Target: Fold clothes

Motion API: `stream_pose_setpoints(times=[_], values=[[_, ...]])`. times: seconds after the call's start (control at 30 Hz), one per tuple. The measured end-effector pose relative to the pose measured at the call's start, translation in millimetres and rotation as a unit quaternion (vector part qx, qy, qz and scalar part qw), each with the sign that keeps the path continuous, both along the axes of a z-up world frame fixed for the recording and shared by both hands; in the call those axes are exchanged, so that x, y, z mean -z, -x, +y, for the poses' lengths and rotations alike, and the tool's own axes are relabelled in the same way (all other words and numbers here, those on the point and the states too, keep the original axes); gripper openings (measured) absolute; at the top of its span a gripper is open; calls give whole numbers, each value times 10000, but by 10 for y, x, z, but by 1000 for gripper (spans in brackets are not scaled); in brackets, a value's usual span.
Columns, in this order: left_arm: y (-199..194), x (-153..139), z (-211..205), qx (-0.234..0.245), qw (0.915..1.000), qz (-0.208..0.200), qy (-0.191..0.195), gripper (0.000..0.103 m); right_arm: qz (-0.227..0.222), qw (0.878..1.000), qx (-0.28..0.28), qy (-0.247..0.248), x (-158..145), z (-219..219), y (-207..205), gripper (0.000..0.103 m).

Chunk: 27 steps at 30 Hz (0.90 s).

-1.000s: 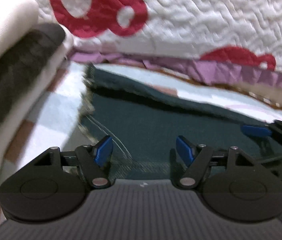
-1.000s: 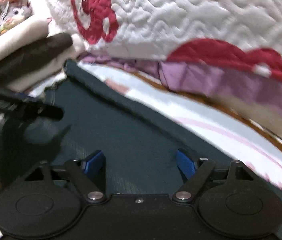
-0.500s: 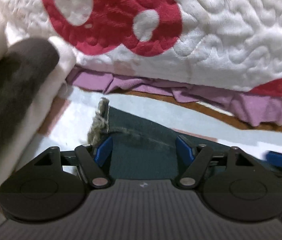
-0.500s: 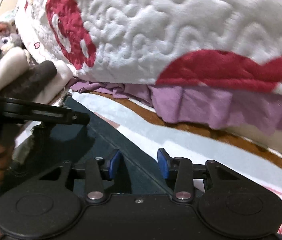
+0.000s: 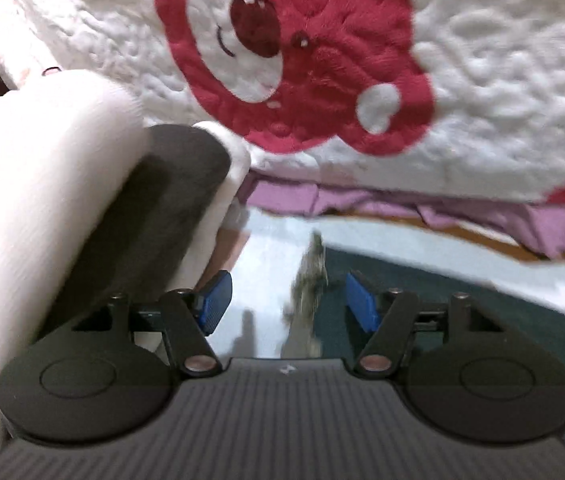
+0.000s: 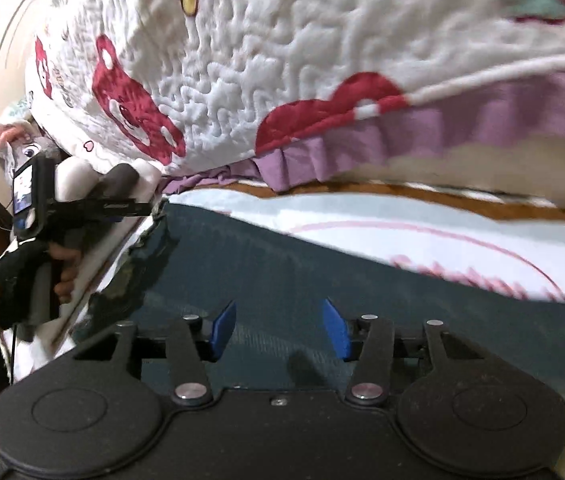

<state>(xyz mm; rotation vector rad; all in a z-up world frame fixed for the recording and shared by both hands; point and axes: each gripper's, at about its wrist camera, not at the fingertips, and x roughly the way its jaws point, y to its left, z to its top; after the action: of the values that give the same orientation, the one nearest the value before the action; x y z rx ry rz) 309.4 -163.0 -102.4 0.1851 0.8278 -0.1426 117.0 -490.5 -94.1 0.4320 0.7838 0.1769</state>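
A dark teal garment [image 6: 322, 280] lies flat on a pale patterned sheet [image 6: 422, 236]. Its frayed hem edge [image 5: 310, 280] stands between the open jaws of my left gripper [image 5: 282, 300], which holds nothing. The garment also shows to the right in the left wrist view [image 5: 462, 292]. My right gripper [image 6: 278, 326] is open and empty just above the middle of the garment. The left gripper [image 6: 122, 208] shows in the right wrist view, held by a gloved hand at the garment's frayed left end [image 6: 150, 252].
A white quilt with red bears [image 5: 362, 60] and a purple frill [image 6: 362, 148] hangs close behind the garment. A stack of white and grey folded clothes [image 5: 82, 208] lies at the left. A plush toy [image 6: 10, 140] sits far left.
The left gripper has shifted left, so the frayed hem now sits between its jaws. The right gripper's jaws have opened wider and it has drawn back over the garment.
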Motion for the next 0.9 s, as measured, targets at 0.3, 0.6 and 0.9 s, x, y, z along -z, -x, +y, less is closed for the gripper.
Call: stream_pose_setpoints(times=[0.3, 0.6, 0.9], values=[[1524, -324, 805, -92, 9983, 454, 347, 70, 190, 9980, 551, -224, -48, -608, 1617, 56], [3043, -245, 1628, -991, 9882, 1121, 320, 73, 529, 9645, 2560, -363, 26, -1478, 3467, 59], [3598, -33, 2021, -2085, 9480, 1761, 1640, 73, 574, 8923, 4340, -1103, 178, -2077, 4566, 63]])
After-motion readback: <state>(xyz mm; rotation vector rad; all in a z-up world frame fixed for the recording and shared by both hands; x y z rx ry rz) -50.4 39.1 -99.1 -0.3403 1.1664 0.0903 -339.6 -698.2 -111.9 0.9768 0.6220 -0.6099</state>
